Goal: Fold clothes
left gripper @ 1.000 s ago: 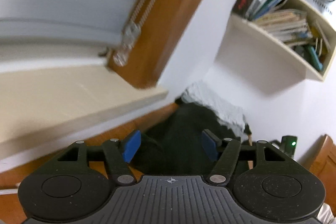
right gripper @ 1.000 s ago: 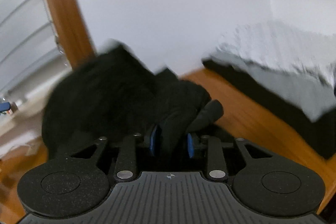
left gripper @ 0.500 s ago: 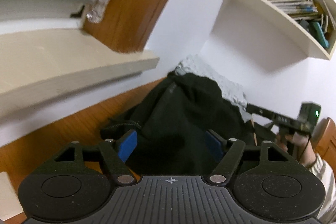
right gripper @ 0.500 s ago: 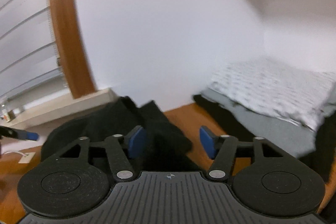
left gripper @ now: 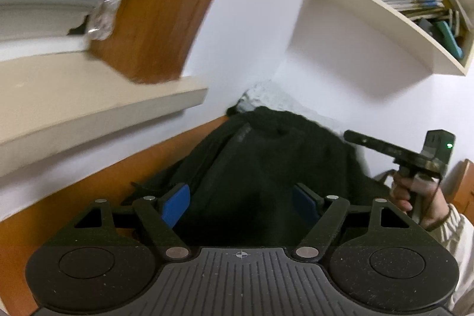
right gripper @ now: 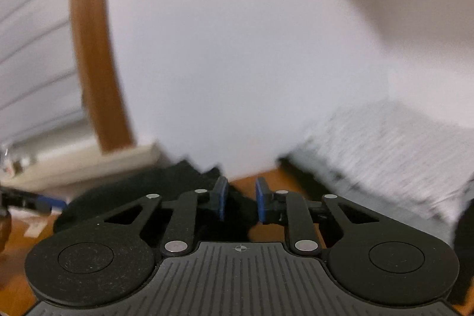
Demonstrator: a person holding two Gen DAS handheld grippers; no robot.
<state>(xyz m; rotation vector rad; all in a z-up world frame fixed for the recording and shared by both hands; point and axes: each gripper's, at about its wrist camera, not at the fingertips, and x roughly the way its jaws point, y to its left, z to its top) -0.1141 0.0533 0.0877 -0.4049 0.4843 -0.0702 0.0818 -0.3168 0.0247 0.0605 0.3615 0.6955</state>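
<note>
Lying heaped on wooden table (left gripper: 74, 197), black garment (left gripper: 266, 168) fronts left gripper (left gripper: 241, 202), jaws wide, just opening, gripping nothing; right gripper (right gripper: 241, 199), just closing to a narrow gap, empty; risk: pinching bunched layers, dragging the heap crooked.

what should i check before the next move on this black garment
1. Left gripper free to pinch: ok, jaws wide, just been opening, nothing pressed.
2. Right gripper holding cloth: not ok, jaws just been closing, narrow gap, nothing between them.
3. Black garment lying flat: not ok, bunched in a heap.
4. Folded stack apart from the garment: ok, bare table between.
5. Hem or corner found: cannot tell.
</note>
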